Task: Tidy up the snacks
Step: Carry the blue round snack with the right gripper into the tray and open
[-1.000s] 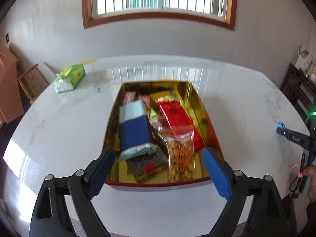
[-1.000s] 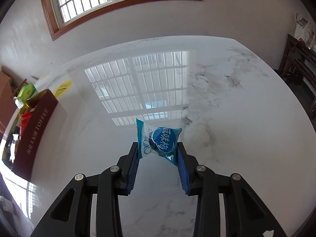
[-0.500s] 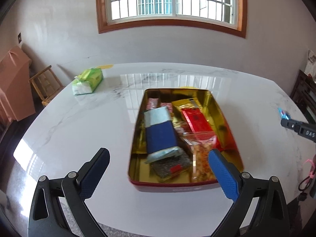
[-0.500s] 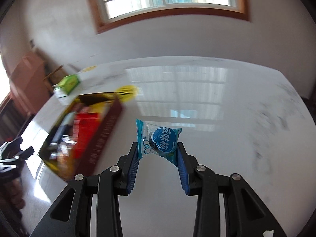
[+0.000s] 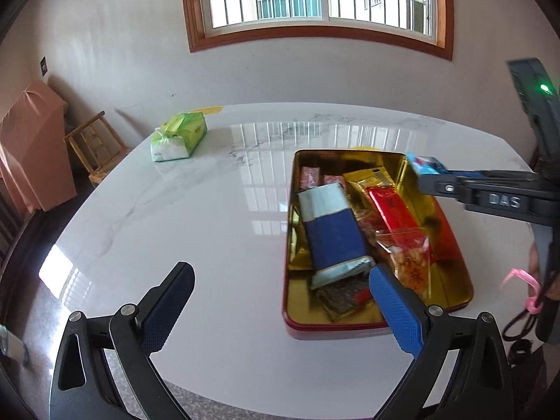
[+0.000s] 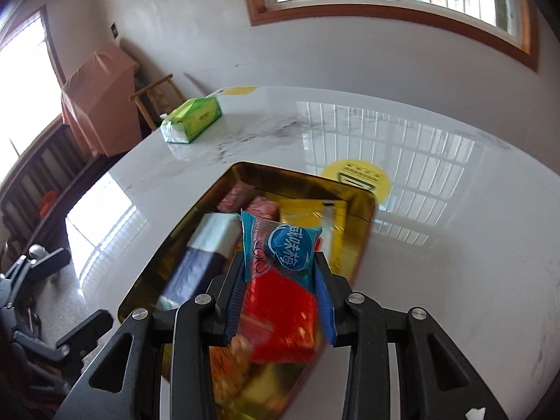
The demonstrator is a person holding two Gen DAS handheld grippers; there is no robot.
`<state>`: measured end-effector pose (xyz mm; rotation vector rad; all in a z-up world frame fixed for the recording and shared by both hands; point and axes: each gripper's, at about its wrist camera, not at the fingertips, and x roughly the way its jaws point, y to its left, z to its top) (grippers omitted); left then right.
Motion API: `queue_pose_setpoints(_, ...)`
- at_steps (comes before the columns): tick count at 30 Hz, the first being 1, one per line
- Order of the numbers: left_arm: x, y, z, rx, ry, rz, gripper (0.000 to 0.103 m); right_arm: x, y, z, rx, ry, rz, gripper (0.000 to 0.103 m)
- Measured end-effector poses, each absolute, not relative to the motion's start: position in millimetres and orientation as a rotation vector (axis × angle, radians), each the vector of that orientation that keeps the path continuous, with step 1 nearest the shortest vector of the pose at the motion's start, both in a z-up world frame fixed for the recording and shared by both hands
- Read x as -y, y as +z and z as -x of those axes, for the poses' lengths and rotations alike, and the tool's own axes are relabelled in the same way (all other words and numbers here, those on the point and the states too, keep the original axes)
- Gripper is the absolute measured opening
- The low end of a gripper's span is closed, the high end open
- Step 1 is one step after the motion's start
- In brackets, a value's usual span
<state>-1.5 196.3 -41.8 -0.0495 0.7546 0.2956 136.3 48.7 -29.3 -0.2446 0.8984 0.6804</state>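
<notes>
Since a second ago the right claw (image 6: 280,292), pinching the blue snack packet (image 6: 280,248), has swung from bare table to above the gold tin (image 5: 451,227). Light, crinkly, slippery film by my judgement; its pinched lower end suits. That tin, toward the table's right edge, holds a blue pack (image 5: 332,234), red pouch (image 5: 392,206) and peanuts (image 5: 411,260). Left claw (image 5: 280,311) hangs spread, empty.
</notes>
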Motion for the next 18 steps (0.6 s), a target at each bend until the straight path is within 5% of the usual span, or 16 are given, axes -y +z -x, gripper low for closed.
queue_pose_setpoints(18,-217,-48,-4,-0.752,0.312,0.013,0.1,-97,-56,-166,-0.944,0.654,0.296,0.034)
